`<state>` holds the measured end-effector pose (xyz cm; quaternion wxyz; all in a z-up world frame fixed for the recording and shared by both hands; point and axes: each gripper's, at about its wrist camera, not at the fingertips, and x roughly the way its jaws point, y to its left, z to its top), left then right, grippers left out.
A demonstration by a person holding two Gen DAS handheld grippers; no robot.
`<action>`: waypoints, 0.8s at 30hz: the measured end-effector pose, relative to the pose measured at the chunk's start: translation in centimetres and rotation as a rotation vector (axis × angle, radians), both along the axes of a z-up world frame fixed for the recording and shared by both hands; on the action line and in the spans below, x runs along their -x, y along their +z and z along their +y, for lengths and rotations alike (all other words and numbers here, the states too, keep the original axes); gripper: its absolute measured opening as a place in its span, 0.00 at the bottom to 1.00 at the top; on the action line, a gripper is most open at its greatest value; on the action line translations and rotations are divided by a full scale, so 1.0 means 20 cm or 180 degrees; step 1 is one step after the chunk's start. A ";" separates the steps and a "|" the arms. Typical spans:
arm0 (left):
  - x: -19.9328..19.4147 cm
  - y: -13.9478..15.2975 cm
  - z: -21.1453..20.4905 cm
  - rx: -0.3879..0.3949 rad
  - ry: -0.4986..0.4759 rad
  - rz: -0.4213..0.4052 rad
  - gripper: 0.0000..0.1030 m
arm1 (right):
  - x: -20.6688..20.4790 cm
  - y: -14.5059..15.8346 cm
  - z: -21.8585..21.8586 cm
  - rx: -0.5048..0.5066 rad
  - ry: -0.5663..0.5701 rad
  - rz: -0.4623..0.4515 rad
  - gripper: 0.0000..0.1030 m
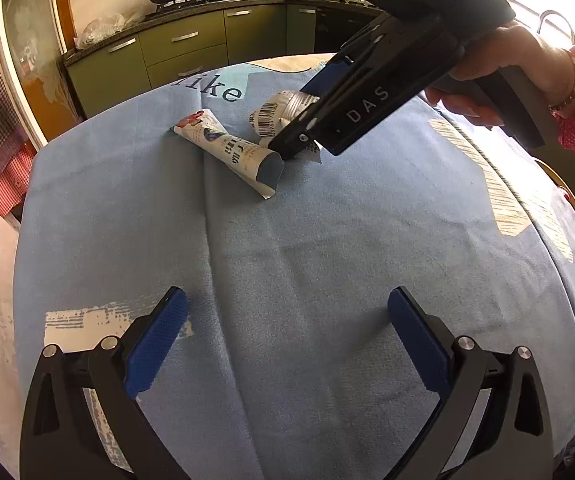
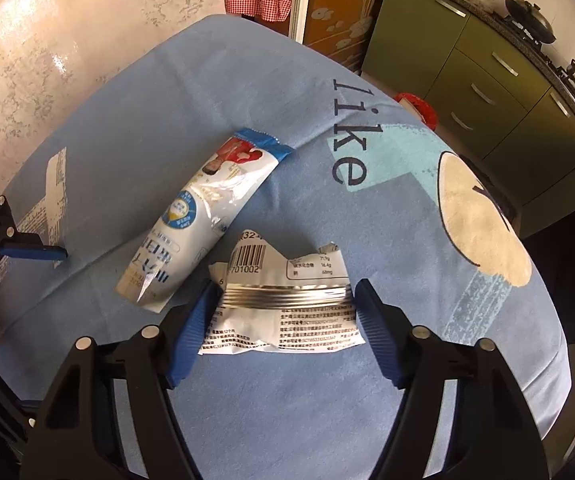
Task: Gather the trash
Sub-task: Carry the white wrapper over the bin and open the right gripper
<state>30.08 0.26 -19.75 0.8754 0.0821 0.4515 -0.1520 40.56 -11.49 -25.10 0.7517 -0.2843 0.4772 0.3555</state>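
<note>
Your right claw (image 2: 285, 312) sits low in the middle of the right wrist view, its blue pads (image 2: 185, 340) standing on either side of a crumpled white wrapper (image 2: 283, 300) and touching its edges, though you cannot tell whether they are pressing it yet. That wrapper lies on the blue cloth over the worktop (image 2: 367, 420) and shows a barcode with the digits "701002", a small nutrition table reading "16.4g" and "68mg", a silver crimped band, and lines of small Chinese print near the bottom. Just left of it, almost touching, lies a longer white-and-blue snack wrapper (image 2: 191, 220), running from lower left to upper centre, with a round blue badge and a red picture near its blue crimped end. The cloth carries the word "like" in dark letters at upper right. In the left wrist view your left claw (image 1: 287, 336) is spread wide at the bottom of the frame, holding nothing, well apart from both wrappers, which sit in the upper centre. The right tool's black body (image 1: 367, 108) there reads "DAS".
</note>
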 end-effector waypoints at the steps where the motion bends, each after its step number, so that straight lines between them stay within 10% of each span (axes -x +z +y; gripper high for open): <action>1: 0.00 0.00 0.00 -0.0004 0.0000 -0.0002 0.95 | 0.01 0.00 -0.01 -0.0003 -0.0009 -0.0023 0.61; 15: 0.00 0.00 0.00 -0.0002 0.0005 -0.0003 0.95 | 0.24 0.21 -0.31 -0.0372 -0.0271 -0.0214 0.59; 24: 0.00 0.00 0.00 0.0000 0.0008 -0.0003 0.95 | 0.54 0.36 -1.02 -0.0438 -0.1037 -0.0436 0.59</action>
